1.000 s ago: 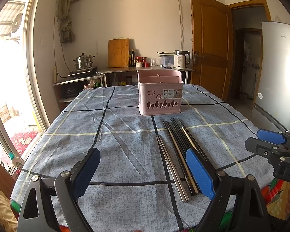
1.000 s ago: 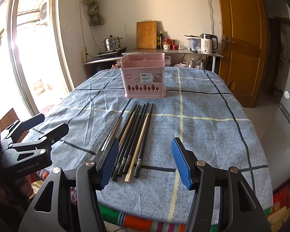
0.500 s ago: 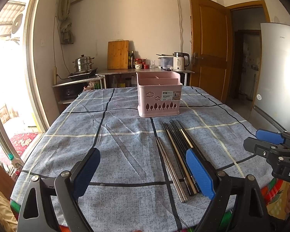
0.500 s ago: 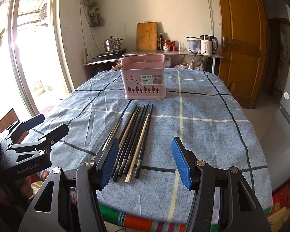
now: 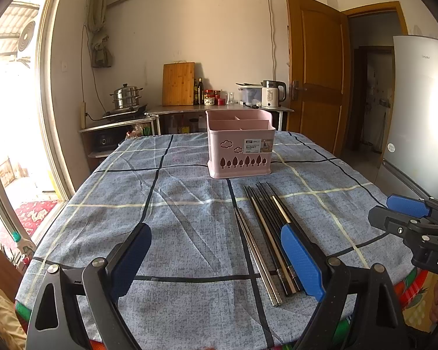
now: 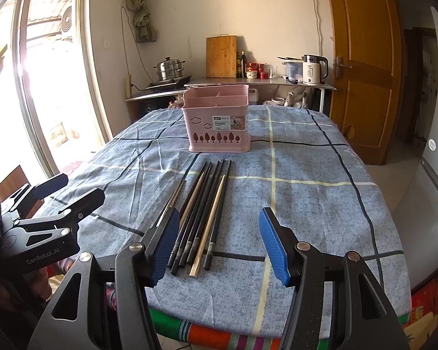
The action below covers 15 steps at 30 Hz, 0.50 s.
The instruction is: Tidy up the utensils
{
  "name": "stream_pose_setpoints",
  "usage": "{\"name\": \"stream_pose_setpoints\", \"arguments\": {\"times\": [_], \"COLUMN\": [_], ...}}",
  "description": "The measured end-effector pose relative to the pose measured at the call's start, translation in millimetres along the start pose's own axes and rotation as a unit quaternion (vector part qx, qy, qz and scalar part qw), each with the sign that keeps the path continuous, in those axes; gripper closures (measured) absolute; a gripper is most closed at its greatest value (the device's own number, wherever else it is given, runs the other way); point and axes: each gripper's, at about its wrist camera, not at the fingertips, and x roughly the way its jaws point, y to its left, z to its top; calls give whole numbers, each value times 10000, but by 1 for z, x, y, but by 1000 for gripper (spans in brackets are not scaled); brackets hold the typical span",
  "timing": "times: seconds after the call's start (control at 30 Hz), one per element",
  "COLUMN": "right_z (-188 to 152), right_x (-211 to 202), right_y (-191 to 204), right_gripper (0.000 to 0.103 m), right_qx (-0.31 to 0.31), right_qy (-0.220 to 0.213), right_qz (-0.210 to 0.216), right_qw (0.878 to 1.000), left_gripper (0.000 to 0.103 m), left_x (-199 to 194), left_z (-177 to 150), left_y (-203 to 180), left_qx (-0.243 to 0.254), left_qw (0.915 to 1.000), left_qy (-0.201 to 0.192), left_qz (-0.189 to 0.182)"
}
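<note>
A pink utensil basket (image 5: 240,143) with inner compartments stands mid-table; it also shows in the right wrist view (image 6: 217,123). Several chopsticks (image 5: 270,233) lie side by side in front of it: black, metal and light wooden ones, also seen in the right wrist view (image 6: 203,210). My left gripper (image 5: 216,258) is open and empty, above the table's near edge, left of the chopsticks. My right gripper (image 6: 217,245) is open and empty, just above the chopsticks' near ends. Each gripper shows at the edge of the other's view.
The table wears a blue checked cloth (image 5: 184,221). Behind it a counter holds a steamer pot (image 5: 125,97), cutting board (image 5: 178,83), bottles and a kettle (image 5: 273,94). A wooden door (image 5: 316,75) and a fridge (image 5: 420,110) stand at right.
Both views have tilted or lowered slightly, so the basket sits lower in frame. The grippers stay open; the chopsticks and basket have not moved.
</note>
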Motion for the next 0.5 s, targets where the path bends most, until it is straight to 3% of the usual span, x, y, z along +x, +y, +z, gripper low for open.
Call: {"name": "stream_pose_setpoints", "arguments": {"times": [0.3,0.5], "right_z": [1,4], "right_x": [1,7], "right_y": [0,1], "right_gripper": [46,46], "right_qx": [-4,-25], "right_qy": [4,40], "right_qz": [11,44], "right_qw": [10000,10000], "left_gripper": [12,12], "left_x": [6,30], "left_z": [1,0], "left_y": [2,5], "left_qx": [-36,-128], "left_qw": [10000,9989], "left_qy": [79,372], "left_qz": [-41,-257]}}
